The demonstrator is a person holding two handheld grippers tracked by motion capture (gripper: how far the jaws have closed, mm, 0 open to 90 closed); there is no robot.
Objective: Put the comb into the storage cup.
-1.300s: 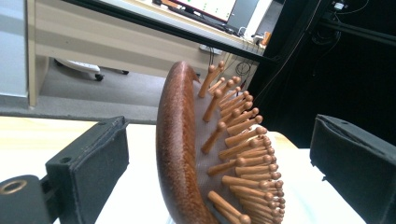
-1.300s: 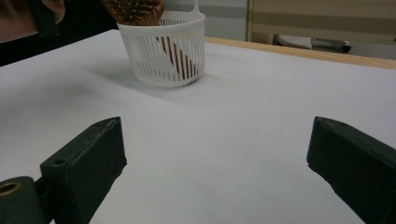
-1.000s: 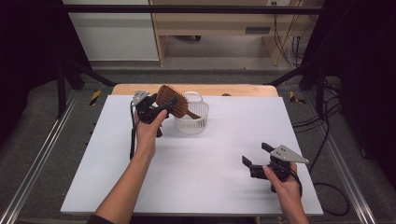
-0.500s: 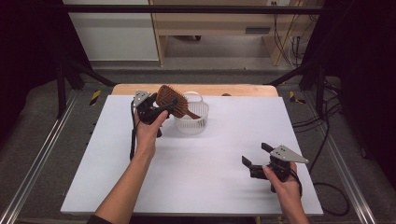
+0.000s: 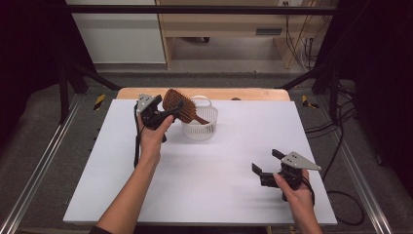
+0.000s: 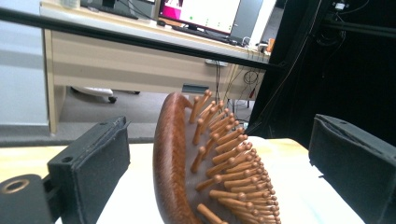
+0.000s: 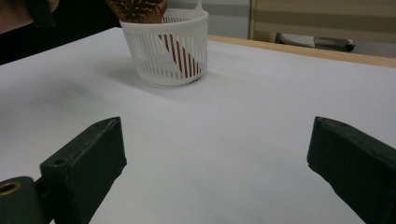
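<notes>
A white slatted plastic basket (image 5: 199,123) stands on the white table top (image 5: 219,185), toward the far edge and left of centre. A brown wooden paddle hairbrush (image 5: 178,105) sits in it handle-down, its handle visible through the slats in the right gripper view. The brush head leans out over the basket's left rim.

The left gripper (image 5: 168,113) is held up at the brush head, just left of the basket. In the left gripper view its jaws stand spread, with the head and its wooden pins (image 6: 224,154) between them and clear gaps on both sides; neither pad touches the brush.

The right gripper (image 5: 267,162) hovers low over the near right part of the table, well apart from the basket. Its jaws are spread with bare table between them.
</notes>
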